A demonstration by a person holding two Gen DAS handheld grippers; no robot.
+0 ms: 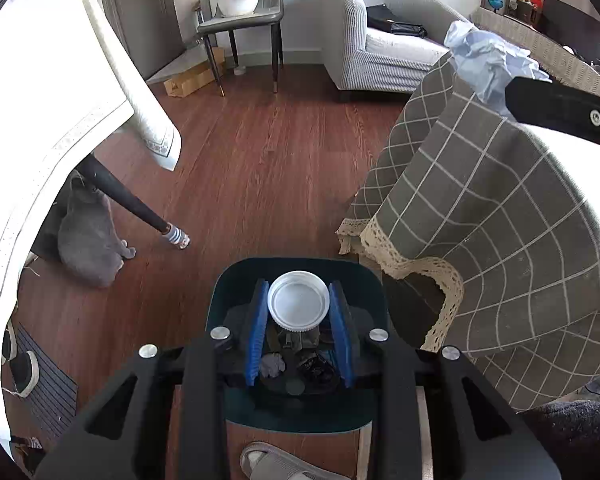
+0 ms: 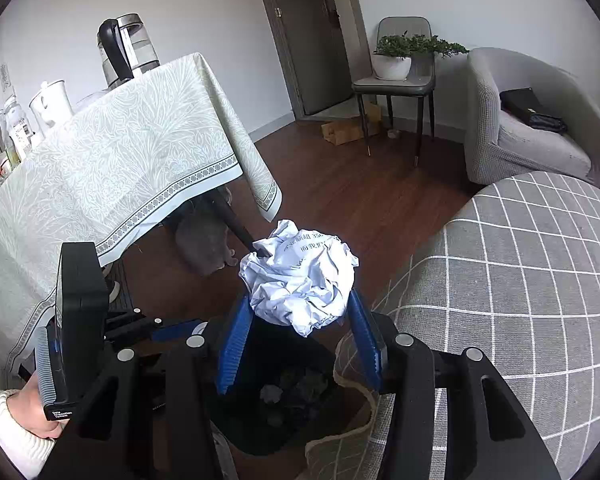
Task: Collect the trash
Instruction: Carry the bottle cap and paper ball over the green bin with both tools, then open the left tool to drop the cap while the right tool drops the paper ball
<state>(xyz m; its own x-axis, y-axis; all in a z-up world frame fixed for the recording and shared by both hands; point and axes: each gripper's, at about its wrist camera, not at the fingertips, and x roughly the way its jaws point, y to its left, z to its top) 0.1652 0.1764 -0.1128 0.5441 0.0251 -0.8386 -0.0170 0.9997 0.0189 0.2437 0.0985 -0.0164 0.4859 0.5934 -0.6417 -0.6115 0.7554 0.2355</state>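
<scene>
Trash in both my claws, and the bin point(image 1: 236, 288) right beneath them: I judge this the dropping step. My left gripper point(image 1: 299, 309) pinches a white lid point(image 1: 299, 304) between its blue pads point(image 1: 259, 320), held flat over the dark bin's mouth, toward its far rim. My right gripper point(image 2: 296, 312) is pressed onto a crumpled paper ball point(image 2: 300, 272) with printed text on it; the ball bulges above the fingertips and hangs over the same bin point(image 2: 236, 432), near the rim that sits beside the draped corner of the checked tablecloth point(image 2: 520, 280). Down inside I can see a few scraps point(image 2: 271, 393) already lying at the bottom.

The bin stands on the wood floor point(image 1: 268, 140), between the checked cloth's lace edge and the white-clothed table point(image 2: 120, 160), under whose corner a grey cat point(image 1: 88, 236) sits.

Next, as I judge it, each claw need only spread its fingers. The lid looks centred enough to fall cleanly. The paper ball is the doubtful one: it is wide and light, so I would carry it a little more toward the middle of the opening before letting go, away from the hanging cloth.
</scene>
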